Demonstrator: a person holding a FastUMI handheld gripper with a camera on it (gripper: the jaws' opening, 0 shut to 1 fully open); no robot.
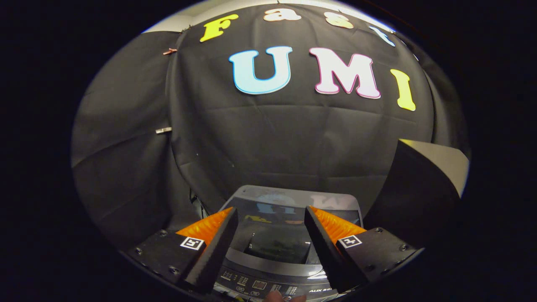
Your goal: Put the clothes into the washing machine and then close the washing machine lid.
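Observation:
The washing machine point(289, 197) stands below and just ahead of my gripper point(270, 209), against the black cloth wall. Its glossy lid point(293, 203) mirrors the wall, and it seems raised over a dark tub opening point(277, 247) that lies between my fingers. What is inside the tub is too dark to tell. The control panel point(268, 287) runs along the near side of the machine, under the fingers. My gripper is open, with a wide gap and nothing held between the fingers. A person's fingertip point(277, 297) touches or hovers at the near edge of the panel.
A dark box-like object with a pale top face point(423, 180) stands close on the right of the machine. Black cloth point(126, 167) hangs behind and to the left, leaving a narrow gap beside the machine.

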